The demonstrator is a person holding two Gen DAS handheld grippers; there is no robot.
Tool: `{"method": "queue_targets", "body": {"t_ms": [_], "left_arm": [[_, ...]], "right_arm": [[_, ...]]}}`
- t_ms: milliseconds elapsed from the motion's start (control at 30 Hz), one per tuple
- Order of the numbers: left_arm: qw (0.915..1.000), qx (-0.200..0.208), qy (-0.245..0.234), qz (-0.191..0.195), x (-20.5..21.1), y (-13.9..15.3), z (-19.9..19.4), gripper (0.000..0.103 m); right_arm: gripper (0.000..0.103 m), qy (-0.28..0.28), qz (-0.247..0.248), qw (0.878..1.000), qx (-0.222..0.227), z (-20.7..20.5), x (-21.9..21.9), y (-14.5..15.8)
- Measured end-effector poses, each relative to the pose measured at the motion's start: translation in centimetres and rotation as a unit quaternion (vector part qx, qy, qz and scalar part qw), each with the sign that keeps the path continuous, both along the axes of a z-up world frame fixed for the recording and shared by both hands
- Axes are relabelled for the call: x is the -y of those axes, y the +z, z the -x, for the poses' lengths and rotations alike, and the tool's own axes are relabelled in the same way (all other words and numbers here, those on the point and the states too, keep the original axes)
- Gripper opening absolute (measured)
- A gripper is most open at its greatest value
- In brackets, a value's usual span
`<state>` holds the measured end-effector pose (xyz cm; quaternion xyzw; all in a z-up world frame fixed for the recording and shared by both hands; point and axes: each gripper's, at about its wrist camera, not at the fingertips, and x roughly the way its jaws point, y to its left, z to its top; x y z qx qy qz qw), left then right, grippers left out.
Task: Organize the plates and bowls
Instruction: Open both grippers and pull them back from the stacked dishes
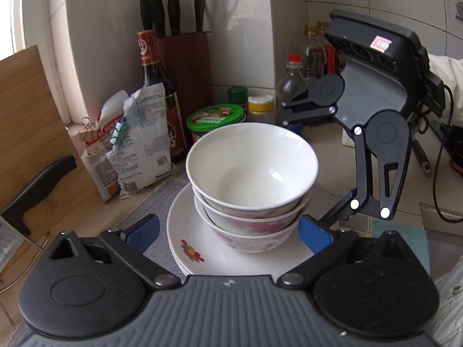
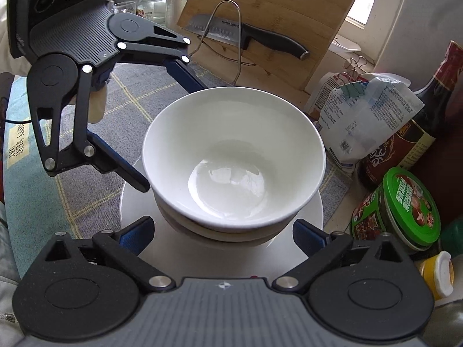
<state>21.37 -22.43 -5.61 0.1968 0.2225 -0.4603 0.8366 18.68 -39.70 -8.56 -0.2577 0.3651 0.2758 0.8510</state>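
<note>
Three white bowls with pink flowers on the outside are nested into a stack. The stack stands on a pile of white plates; the top plate bears a fruit print. My left gripper is open, with its blue pads on either side of the lower bowls, clear of them. From the opposite side my right gripper is open too, with its pads flanking the stack's base. Neither gripper holds anything.
A grey checked mat lies under the plates. A wooden board with a knife on a wire rack leans nearby. Clipped bags, a dark sauce bottle, a knife block, green-lidded jars and bottles crowd the wall side.
</note>
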Motion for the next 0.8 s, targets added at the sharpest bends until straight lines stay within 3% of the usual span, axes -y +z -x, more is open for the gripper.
{"method": "queue_targets", "body": {"t_ms": [100, 200, 300, 333, 433, 533, 700, 800], "left_arm": [[0.9997, 0.014, 0.021, 0.006, -1.0, 0.3, 1.3, 0.102], [0.9993, -0.008, 0.026, 0.027, -2.5, 0.4, 2.6, 0.102], [0.9969, -0.018, 0.063, 0.045, -3.6, 0.6, 4.0, 0.102], [0.9954, -0.023, 0.081, 0.045, -3.9, 0.8, 4.5, 0.102], [0.9881, -0.049, 0.145, 0.016, -4.1, 1.4, 5.6, 0.102], [0.9815, -0.080, 0.173, 0.018, -4.7, 2.2, 6.5, 0.102], [0.9772, -0.082, 0.195, 0.023, -5.7, 3.5, 8.3, 0.102], [0.9767, -0.079, 0.197, 0.031, -6.4, 4.3, 9.1, 0.102]], "right_arm": [[0.103, -0.060, -0.014, 0.998, 0.017, 1.4, -0.4, 0.2], [0.103, -0.144, -0.044, 0.988, 0.037, 3.3, -1.1, 0.6], [0.103, -0.243, -0.079, 0.966, 0.048, 5.4, -1.9, 0.8], [0.103, -0.283, -0.093, 0.953, 0.051, 6.4, -2.3, 0.9], [0.103, -0.359, -0.118, 0.924, 0.049, 8.8, -3.6, 1.0], [0.103, -0.406, -0.127, 0.903, 0.052, 11.1, -4.9, 1.4], [0.103, -0.464, -0.121, 0.875, 0.071, 14.1, -7.0, 2.2], [0.103, -0.482, -0.116, 0.865, 0.080, 15.1, -7.9, 2.7]]}}
